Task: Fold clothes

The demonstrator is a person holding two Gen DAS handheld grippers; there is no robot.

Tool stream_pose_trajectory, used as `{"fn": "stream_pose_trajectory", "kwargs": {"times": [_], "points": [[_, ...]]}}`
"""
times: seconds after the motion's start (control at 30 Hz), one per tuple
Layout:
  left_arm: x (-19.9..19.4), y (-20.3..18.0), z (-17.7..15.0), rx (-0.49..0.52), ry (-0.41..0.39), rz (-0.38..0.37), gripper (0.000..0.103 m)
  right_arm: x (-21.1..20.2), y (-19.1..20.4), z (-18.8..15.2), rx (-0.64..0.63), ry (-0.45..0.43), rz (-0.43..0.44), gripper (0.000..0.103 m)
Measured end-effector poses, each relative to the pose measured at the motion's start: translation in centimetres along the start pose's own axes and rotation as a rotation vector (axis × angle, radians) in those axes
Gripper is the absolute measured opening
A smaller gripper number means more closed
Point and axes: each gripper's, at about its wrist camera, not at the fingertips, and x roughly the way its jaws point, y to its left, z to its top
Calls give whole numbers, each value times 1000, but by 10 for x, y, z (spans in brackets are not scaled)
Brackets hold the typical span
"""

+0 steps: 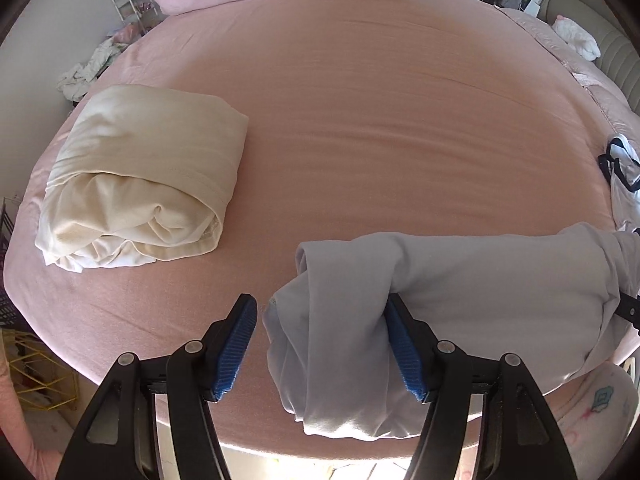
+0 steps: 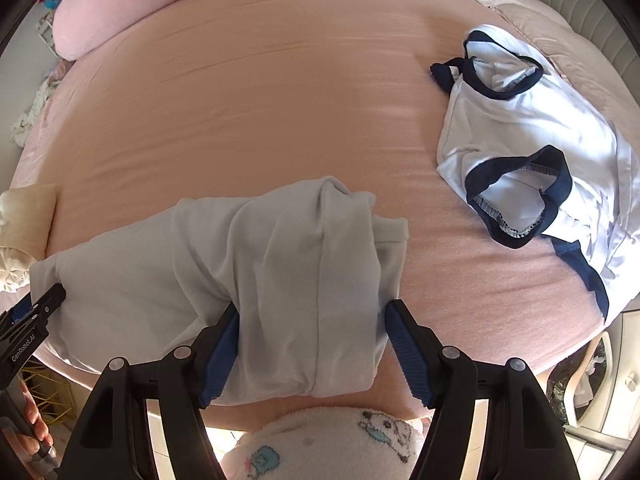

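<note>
the pale grey garment lay bunched at the near edge of the pink bed, stretched across between both tools. the left gripper stood spread wide, the cloth's left end draped between its blue pads and resting against the right one, not pinched. the right gripper was likewise spread, with the garment's right end hanging thick between its fingers, touching the left pad; nothing was clamped.

to the left, well apart from the grey piece, sat a folded cream garment. on the right side of the bed lay a white top with navy trim, crumpled and unfolded, near but not touching the grey cloth. a pink pillow rested at the far end. a fleecy patterned sleeve or robe showed just below the right tool, and loose laundry lay off the bed's far left edge.
</note>
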Motion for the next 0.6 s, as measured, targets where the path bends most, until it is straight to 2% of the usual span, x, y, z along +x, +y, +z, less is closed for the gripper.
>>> {"fn": "stream_pose_trajectory", "kwargs": {"times": [0.1, 0.3, 0.37, 0.43, 0.5, 0.6], "points": [[0, -6, 0, 30, -8, 52, 67, -2, -8, -2, 38, 10, 17, 70], [-7, -18, -3, 87, -23, 138, 67, -2, -2, -4, 25, 7, 23, 70], [-15, -12, -6, 54, -7, 101, 67, -6, 0, -4, 15, 1, 27, 70], [-27, -4, -7, -1, -4, 9, 66, -15, 2, -6, 11, -19, 47, 70], [-45, -1, -10, -23, -53, -95, 66, -27, 5, -11, 3, -47, 84, 71], [-65, -7, -18, 1, -111, -131, 67, -37, 16, -21, -60, -69, 94, 71]]}}
